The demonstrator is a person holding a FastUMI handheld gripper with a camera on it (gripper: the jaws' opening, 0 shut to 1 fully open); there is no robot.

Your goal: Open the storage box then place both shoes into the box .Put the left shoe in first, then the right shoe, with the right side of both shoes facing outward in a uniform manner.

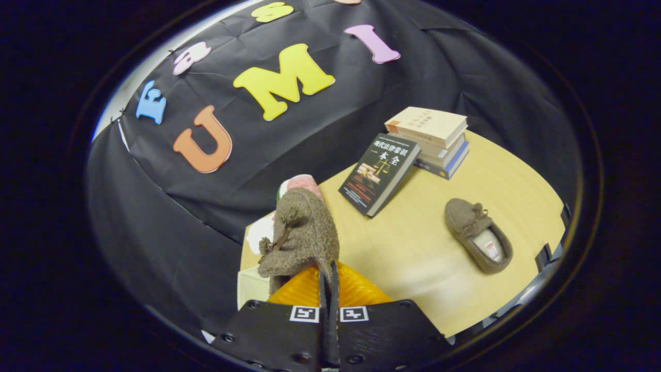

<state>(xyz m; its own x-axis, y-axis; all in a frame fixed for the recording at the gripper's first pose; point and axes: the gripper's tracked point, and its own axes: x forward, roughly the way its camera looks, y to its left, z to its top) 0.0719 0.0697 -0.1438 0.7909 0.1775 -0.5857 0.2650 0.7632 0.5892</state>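
A brown fuzzy shoe (pixel 302 232) hangs lifted above the table, toe pointing away, with my gripper (pixel 329 281) shut on the rim of its heel. Its orange sole (pixel 356 292) shows just ahead of the fingers. A second brown fuzzy shoe (pixel 477 235) lies on the wooden table (pixel 413 258) beyond and right of the fingers, with white stuffing in its opening. A pale box edge (pixel 251 287) shows below the held shoe, mostly hidden by it. I cannot tell if the box is open.
A dark book (pixel 379 173) leans against a stack of books (pixel 431 139) at the far side of the table. A pink and white thing (pixel 302 183) peeks out behind the held shoe. The black cloth wall stands behind.
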